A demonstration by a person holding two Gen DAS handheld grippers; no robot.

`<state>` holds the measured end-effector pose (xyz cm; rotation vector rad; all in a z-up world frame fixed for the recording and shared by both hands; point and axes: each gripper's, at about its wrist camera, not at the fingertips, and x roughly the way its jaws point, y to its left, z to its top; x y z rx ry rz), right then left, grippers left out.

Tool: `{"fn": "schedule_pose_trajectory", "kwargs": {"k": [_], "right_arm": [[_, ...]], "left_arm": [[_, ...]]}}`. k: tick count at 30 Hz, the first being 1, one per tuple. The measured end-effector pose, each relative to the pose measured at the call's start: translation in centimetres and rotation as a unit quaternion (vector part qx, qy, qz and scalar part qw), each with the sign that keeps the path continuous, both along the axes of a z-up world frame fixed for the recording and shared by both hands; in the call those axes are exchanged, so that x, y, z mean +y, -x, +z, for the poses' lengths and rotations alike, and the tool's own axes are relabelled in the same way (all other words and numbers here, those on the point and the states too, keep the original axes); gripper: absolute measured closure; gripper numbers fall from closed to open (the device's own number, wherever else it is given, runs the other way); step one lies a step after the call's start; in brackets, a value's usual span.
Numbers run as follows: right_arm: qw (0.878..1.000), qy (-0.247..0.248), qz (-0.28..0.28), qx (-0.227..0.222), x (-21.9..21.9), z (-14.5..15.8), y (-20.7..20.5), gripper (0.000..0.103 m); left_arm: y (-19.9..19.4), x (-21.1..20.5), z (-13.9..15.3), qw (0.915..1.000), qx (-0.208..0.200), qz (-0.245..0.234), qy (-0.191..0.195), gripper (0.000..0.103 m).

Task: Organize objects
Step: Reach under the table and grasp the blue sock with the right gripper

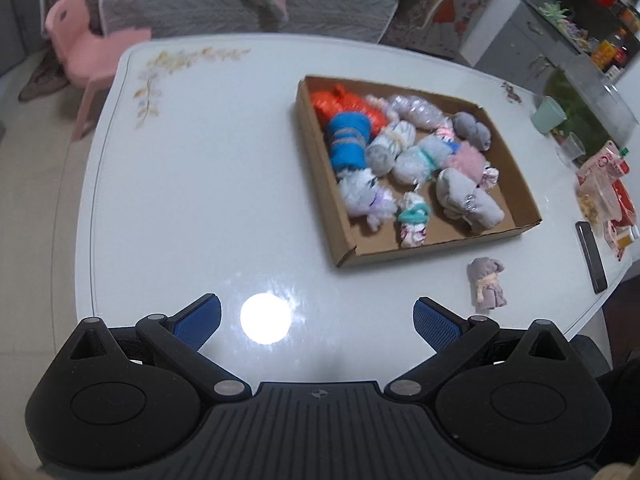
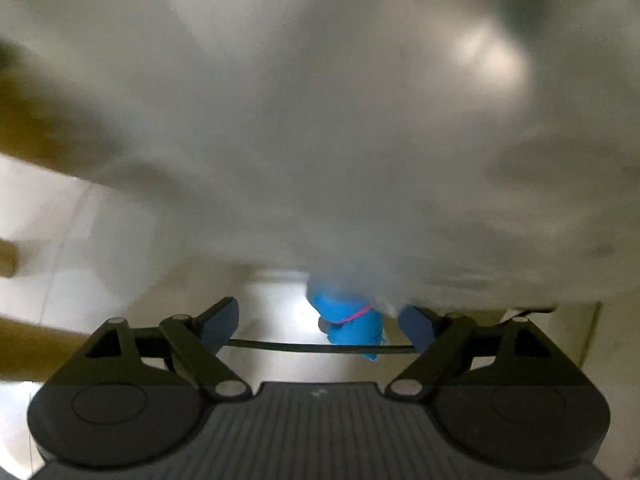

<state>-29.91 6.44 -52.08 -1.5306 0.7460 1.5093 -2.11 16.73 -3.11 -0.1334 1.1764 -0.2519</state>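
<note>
white table [image 1: 200, 168] bears cardboard tray [image 1: 320, 184], tied grey bundle [image 1: 487, 284], black remote [image 1: 591, 256].

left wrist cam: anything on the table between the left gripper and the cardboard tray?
Nothing. In the left wrist view the stretch of white table between the left gripper and the cardboard tray is bare apart from a lamp glare; the loose grey sock bundle lies off to the right.
</note>
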Motion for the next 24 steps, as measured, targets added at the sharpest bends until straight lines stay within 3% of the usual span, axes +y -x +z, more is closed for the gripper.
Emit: {"fn": "schedule_pose_trajectory", "kwargs": {"k": [3,10,11,12,13,15,19,24], "right_arm": [[1.0,-0.003,-0.004,-0.018,1.4,-2.2,-0.3,0.015],[0.997,0.061,0.025,-0.037,3.3,-7.8,-0.6,0.016],[0.996,0.073,0.029,-0.036,3.4,-8.5,-0.6,0.02],[0.995,0.082,0.033,-0.035,3.6,-9.1,-0.5,0.033],[0.995,0.083,0.037,-0.034,3.8,-9.4,-0.3,0.039],[0.996,0.081,0.035,-0.001,4.4,-9.1,0.0,0.061],[0.997,0.063,0.034,0.003,4.2,-7.6,1.4,0.063],[0.998,0.027,0.033,0.043,2.8,0.0,3.2,0.063]], "left_arm": [[0.0,0.4,-0.7,0.9997,0.018,0.013,0.012,0.0],[0.1,1.5,-1.7,0.9978,0.043,0.041,0.031,0.0],[0.1,1.6,-1.7,0.9974,0.045,0.045,0.034,0.0],[0.0,1.6,-1.8,0.9973,0.045,0.047,0.035,0.0],[-0.1,1.6,-1.9,0.9973,0.046,0.048,0.032,0.0],[-0.4,1.3,-2.0,0.9974,0.049,0.046,0.029,0.0],[-1.4,0.1,-1.3,0.9984,0.038,0.031,0.028,0.0],[-2.8,-2.0,0.4,1.0,0.001,-0.003,0.007,0.0]]}}
